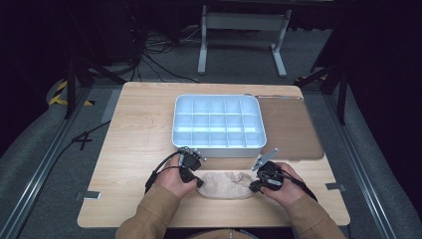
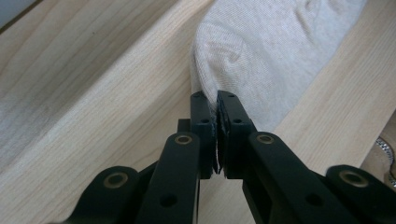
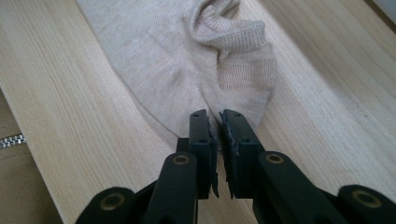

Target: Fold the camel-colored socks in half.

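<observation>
A beige sock [image 1: 226, 185] lies flat on the wooden table near its front edge, stretched between my two grippers. My left gripper [image 1: 199, 182] is at the sock's left end. In the left gripper view the jaws [image 2: 215, 100] are shut on a fold of the sock [image 2: 271, 51] at its edge. My right gripper [image 1: 254, 186] is at the sock's right end. In the right gripper view the jaws [image 3: 214, 116] are shut on the rim of the sock [image 3: 187, 60], close to its ribbed cuff.
A white tray [image 1: 217, 150] divided into several empty compartments stands just beyond the sock at the table's middle. A brownish mat [image 1: 291, 124] lies to the tray's right. Bare wood extends to the left of the tray.
</observation>
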Demonstrator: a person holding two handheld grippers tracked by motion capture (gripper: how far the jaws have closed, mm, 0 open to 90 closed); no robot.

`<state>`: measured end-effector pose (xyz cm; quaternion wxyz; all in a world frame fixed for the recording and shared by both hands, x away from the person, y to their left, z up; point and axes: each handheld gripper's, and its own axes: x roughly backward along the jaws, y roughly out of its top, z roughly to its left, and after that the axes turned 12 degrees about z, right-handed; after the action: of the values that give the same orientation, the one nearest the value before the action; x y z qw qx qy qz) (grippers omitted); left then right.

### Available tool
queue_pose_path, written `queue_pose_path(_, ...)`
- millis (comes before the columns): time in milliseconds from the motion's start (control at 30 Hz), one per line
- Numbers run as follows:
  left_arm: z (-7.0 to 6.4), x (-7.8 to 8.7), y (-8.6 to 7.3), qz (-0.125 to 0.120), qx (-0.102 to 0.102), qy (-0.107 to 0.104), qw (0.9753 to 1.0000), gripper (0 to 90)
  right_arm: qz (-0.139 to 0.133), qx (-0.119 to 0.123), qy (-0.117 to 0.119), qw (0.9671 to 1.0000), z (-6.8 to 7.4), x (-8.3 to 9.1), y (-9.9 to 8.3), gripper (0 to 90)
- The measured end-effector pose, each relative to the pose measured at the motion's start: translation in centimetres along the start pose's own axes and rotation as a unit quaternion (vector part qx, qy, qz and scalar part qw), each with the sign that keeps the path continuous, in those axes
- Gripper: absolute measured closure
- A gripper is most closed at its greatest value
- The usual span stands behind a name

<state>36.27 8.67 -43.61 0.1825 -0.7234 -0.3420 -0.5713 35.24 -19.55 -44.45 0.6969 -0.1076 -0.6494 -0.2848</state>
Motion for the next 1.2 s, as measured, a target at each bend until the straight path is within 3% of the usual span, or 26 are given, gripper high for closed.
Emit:
queue_pose_path(467,0.4,2.2,-1.0,-0.004,0.013,0.007,0.9999,86.1,-0.022,0.006,0.004,0.9997,0.2,0.6,0.1,84.0)
queue_pose_path(700,0.9,3.1,-1.6,-0.008,0.018,0.006,0.9998,86.1,-0.037,0.009,-0.002,0.9993,0.5,0.3,0.5,89.2)
queue_pose_path(833,1.0,3.4,-2.0,-0.008,0.023,0.003,0.9997,86.1,-0.060,0.009,-0.003,0.9981,0.6,-0.1,0.8,89.6)
queue_pose_path(933,1.0,3.6,-2.3,-0.008,0.026,0.002,0.9996,86.1,-0.083,0.017,0.010,0.9964,0.9,-0.5,1.2,89.6)
queue_pose_path(1200,1.3,4.1,-2.9,-0.008,0.025,-0.003,0.9997,86.0,-0.074,0.027,0.001,0.9969,1.2,-1.8,1.9,89.2)
